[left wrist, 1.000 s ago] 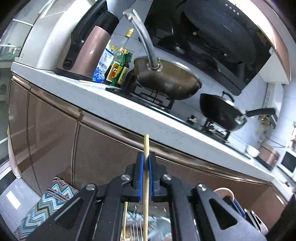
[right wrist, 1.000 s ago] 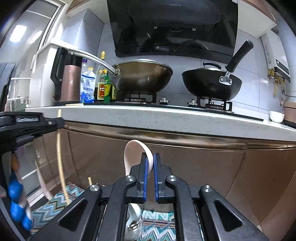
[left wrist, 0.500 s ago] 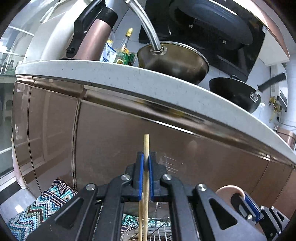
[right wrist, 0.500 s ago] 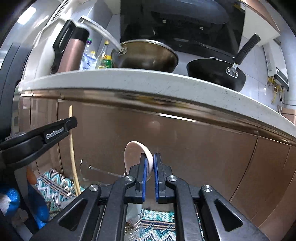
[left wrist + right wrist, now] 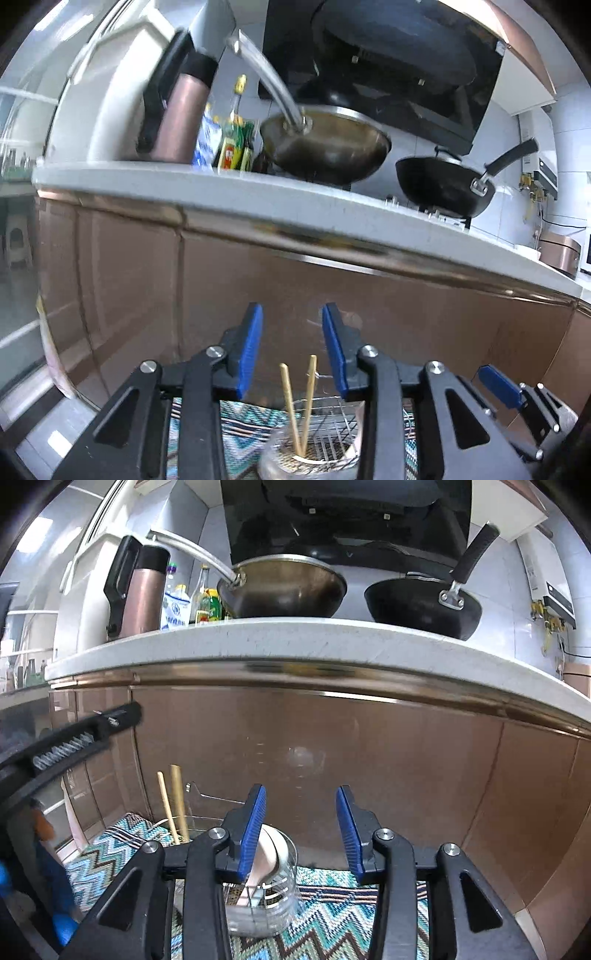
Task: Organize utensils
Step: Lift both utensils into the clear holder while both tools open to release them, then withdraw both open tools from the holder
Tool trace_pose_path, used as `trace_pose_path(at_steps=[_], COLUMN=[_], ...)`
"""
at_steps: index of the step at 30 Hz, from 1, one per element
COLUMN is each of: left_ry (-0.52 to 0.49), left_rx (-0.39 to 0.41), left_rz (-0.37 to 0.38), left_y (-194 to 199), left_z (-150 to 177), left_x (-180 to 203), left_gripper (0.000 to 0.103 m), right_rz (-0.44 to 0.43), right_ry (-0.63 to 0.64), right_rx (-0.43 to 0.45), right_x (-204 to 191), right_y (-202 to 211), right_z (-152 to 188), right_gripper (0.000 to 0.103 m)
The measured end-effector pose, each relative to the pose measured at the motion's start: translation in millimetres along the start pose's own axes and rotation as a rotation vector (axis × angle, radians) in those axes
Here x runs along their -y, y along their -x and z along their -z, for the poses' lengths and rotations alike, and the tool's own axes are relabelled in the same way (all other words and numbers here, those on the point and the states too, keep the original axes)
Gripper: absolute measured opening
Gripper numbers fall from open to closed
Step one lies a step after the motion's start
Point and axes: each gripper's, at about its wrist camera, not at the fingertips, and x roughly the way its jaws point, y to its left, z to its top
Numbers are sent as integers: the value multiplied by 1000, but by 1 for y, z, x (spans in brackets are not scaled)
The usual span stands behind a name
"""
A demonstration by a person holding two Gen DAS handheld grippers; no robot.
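Both tongs stand wide open and hold nothing. The left tongs (image 5: 291, 345) hang directly above a clear glass jar (image 5: 308, 459) in which two wooden chopsticks (image 5: 299, 402) stand upright, leaning slightly toward each other; the tips rise between the blue pads without touching them. The right tongs (image 5: 300, 829) hang above a second clear glass (image 5: 273, 897) that contains a pale spoon (image 5: 264, 856), its bowl poking up past the rim close to the left pad. Both containers sit low on a zigzag-patterned mat (image 5: 332, 915) in front of the brown cabinet doors (image 5: 369, 760), beside a wire rack (image 5: 332, 424), well below the edge of the worktop (image 5: 314, 638) that carries the two woks and bottles. Judging by this, the sorting looks far along: chopsticks in one container, spoon in the other, each tool free of its load. No further loose utensils are visible here, so whether anything remains cannot be told.
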Motion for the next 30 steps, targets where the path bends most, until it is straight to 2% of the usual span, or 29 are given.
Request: trace_pose_path(at_steps=[6,14,19,23,27,30], left_ry=[-17,-48,-76,-67,-82,-46], left_rx=[15,-44,-86,-146,-137,-129], left_rz=[-30,-68,-101,-105,-140,-142], left_y=[76,169,210,230,251,263], left_z=[-44,-75,-80,-79,-75,-75], left_x=[-25,-54,-69,-83,-93,-101], left_gripper=[38,41,42,42,42,42], right_rz=[-1,-41,-51,-75,-84,-80], right_ry=[-25,-44,-56,-64,-73,-71], right_rx=[34,102,166,181,187,186], right_x=[16,38,54,62,69,72], right_y=[64,165,227,261,286,296], right_z=[-26,-55,-69,-74,-71,-66], right_gripper=[39,39,40,40,40,40])
